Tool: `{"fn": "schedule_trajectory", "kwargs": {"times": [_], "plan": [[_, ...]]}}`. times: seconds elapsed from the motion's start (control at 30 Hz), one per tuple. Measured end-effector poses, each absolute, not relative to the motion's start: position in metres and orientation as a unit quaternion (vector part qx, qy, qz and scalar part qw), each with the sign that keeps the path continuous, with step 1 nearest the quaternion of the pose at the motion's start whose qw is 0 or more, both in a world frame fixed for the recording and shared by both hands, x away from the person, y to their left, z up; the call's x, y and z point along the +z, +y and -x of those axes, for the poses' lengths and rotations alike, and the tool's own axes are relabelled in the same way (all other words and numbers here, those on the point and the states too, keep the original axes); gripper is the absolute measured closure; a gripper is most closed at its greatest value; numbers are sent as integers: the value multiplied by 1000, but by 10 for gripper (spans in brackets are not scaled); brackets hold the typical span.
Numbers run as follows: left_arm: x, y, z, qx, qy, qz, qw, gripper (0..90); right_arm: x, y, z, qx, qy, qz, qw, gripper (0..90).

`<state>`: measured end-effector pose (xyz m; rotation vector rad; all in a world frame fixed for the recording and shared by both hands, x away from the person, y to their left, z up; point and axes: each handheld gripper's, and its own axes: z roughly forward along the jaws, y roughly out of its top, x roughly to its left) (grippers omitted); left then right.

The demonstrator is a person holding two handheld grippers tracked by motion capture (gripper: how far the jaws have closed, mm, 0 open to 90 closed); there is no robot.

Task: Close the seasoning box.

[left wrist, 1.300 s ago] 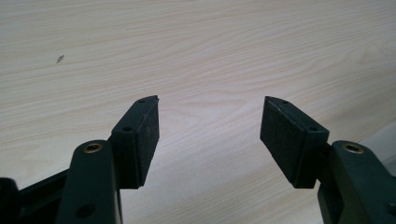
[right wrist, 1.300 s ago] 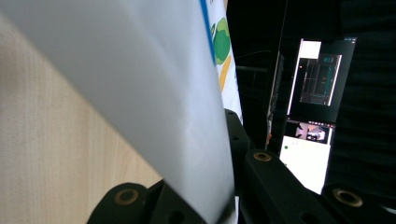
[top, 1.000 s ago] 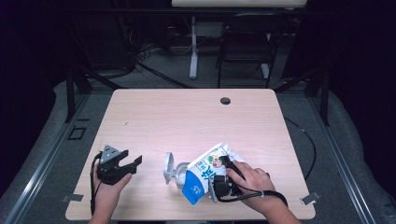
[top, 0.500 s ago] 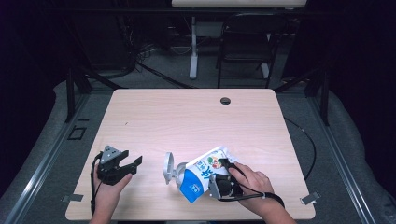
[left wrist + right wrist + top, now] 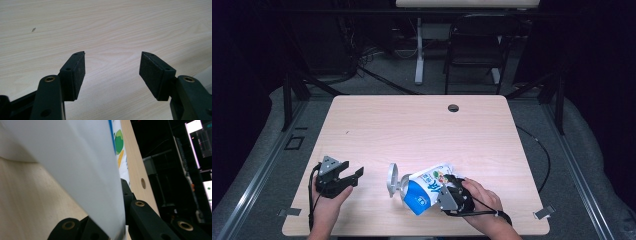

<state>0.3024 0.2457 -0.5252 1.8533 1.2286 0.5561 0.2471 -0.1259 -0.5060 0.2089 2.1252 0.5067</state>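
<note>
A blue-and-white pouch [image 5: 426, 187] is being clamped by the right gripper [image 5: 451, 196] near the table's [image 5: 422, 125] front edge, apparently lying tilted, long axis toward the left gripper [image 5: 343, 176], which is being held apart, empty.

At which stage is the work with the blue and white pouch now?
Done: the right gripper is shut on the blue and white pouch, which lies on the table beside a round grey lid. In hand: that grip. Left: the left gripper rests open near the table's left edge with nothing between its jaws, not yet at the pouch.
</note>
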Motion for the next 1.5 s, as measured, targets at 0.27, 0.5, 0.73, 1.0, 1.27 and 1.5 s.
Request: {"fn": "schedule_trajectory", "kwargs": {"times": [0.27, 0.5, 0.73, 1.0, 1.27, 1.5], "plan": [[-525, 246, -302, 221, 488, -737, 412, 378, -511, -128, -244, 233, 864, -118, 431, 900], [-525, 244, -302, 222, 486, -738, 412, 379, -515, -130, -245, 263, 860, -144, 414, 900], [-526, 245, -302, 221, 488, -739, 410, 378, -516, -137, -249, 299, 853, -185, 385, 900], [-525, 245, -301, 221, 487, -740, 409, 378, -516, -152, -264, 371, 827, -273, 322, 900], [-525, 246, -301, 221, 488, -736, 413, 381, -521, -164, -274, 419, 797, -333, 281, 900], [-525, 245, -300, 221, 485, -740, 410, 381, -528, -173, -285, 438, 772, -379, 262, 899]]}}
